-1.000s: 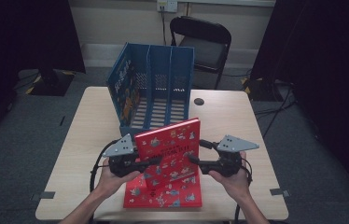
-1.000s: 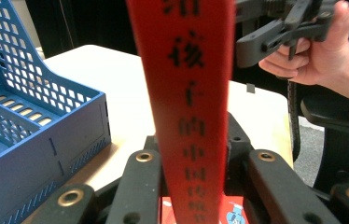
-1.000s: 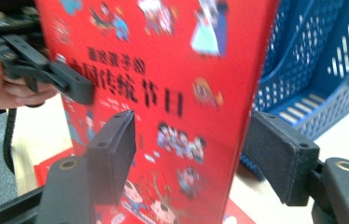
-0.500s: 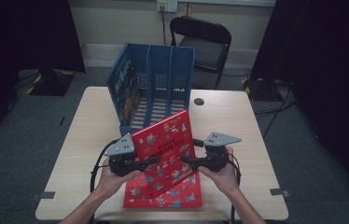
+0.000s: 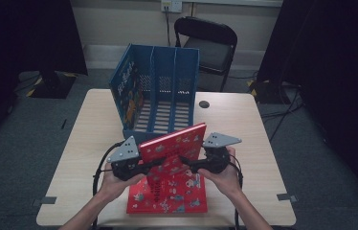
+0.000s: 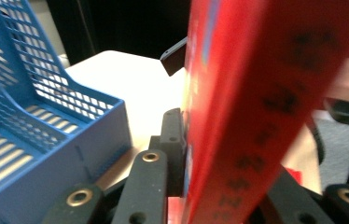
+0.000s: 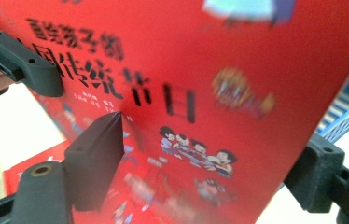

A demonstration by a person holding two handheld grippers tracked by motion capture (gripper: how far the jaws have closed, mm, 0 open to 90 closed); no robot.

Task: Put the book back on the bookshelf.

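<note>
A red picture book is held tilted above the table, its spine edge up, with my left gripper shut on its lower left part. In the left gripper view the book sits clamped between the jaws, which have just been closing on it; one finger presses its cover. My right gripper is at the book's right side. In the right gripper view the cover slants between the wide jaws, which have just been opening and do not press on it. A second red book lies flat underneath.
A blue three-slot file rack stands on the wooden table just behind the books, its slots facing me. A small black disc lies to the rack's right. A black folding chair stands beyond the far edge.
The right gripper has moved left to the held book and its jaws have widened. The held book has risen off the flat one and stands more tilted.
</note>
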